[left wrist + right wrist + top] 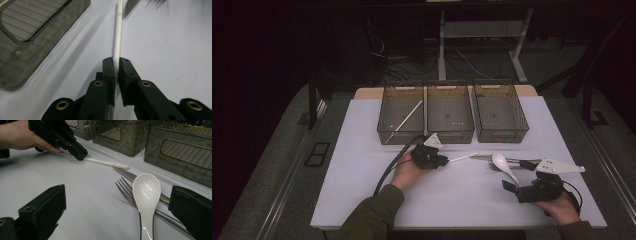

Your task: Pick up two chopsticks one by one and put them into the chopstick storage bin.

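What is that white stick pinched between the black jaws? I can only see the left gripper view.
Observer: It looks like a white chopstick. The high view shows a matching chopstick lying slantwise in the left bin.
Operator: Are there more bins than the one I see?
Observer: Yes, three dark see-through bins stand in a row at the far side of the table; the middle bin and the right bin hold no cutlery that I can make out.
Operator: And what is the other hand doing?
Observer: The right gripper is open, its jaws spread on either side of a white soup spoon that lies across a fork and a knife.
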Tool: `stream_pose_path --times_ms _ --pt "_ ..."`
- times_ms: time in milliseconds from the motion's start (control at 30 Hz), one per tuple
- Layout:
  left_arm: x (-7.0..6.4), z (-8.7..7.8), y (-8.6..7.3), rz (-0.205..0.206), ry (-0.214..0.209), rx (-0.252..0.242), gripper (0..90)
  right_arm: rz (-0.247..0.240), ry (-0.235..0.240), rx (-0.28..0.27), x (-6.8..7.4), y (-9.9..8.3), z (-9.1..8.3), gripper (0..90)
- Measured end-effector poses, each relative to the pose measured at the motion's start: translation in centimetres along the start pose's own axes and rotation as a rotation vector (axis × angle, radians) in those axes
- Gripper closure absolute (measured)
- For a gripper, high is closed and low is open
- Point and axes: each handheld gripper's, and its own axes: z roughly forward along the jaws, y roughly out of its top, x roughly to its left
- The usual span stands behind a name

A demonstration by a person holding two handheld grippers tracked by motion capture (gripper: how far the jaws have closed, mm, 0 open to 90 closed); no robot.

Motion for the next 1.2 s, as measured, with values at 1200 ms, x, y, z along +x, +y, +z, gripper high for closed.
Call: stream_pose_path --times_ms 1200 --pt "-0.6 -5.3 0.7 -0.036 -0.071 -0.002 84.4 -0.012 -0.001 -0.003 0.1 0.0 -0.1 1.3"
